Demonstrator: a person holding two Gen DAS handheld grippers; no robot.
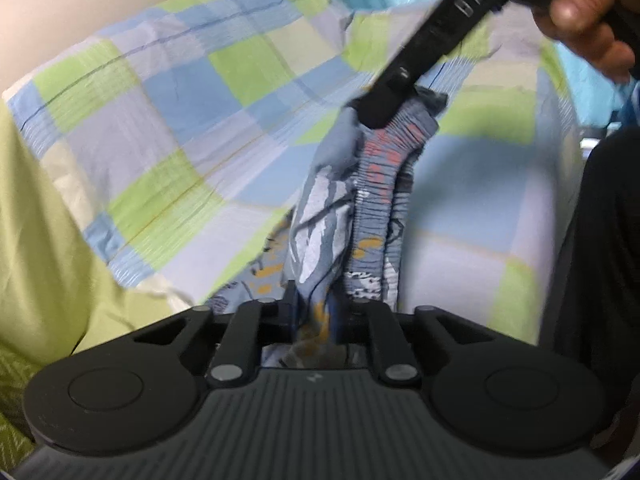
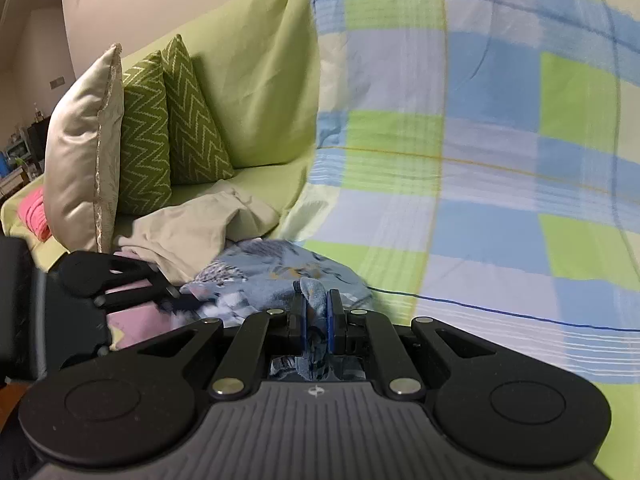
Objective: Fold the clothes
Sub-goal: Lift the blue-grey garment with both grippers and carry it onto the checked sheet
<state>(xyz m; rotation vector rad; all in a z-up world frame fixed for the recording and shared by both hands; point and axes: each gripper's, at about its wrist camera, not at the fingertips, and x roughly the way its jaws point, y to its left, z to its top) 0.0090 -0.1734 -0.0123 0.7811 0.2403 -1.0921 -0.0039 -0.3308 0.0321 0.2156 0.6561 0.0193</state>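
Note:
A blue patterned garment (image 1: 344, 200) with a gathered elastic waistband hangs stretched between my two grippers above a checked blue, green and white sheet (image 1: 180, 120). My left gripper (image 1: 314, 304) is shut on its lower end. My right gripper (image 1: 380, 116) comes in from the upper right and grips the waistband end. In the right wrist view my right gripper (image 2: 317, 308) is shut on the same blue cloth (image 2: 280, 272), which bunches in front of the fingers. The left gripper (image 2: 100, 280) shows at the left edge there.
A green sofa (image 2: 260, 80) carries two zigzag green cushions (image 2: 172, 120) and a cream cushion (image 2: 80, 140). A beige garment (image 2: 200, 228) and a pink cloth (image 2: 136, 320) lie on the seat. The checked sheet (image 2: 480, 160) covers the right side.

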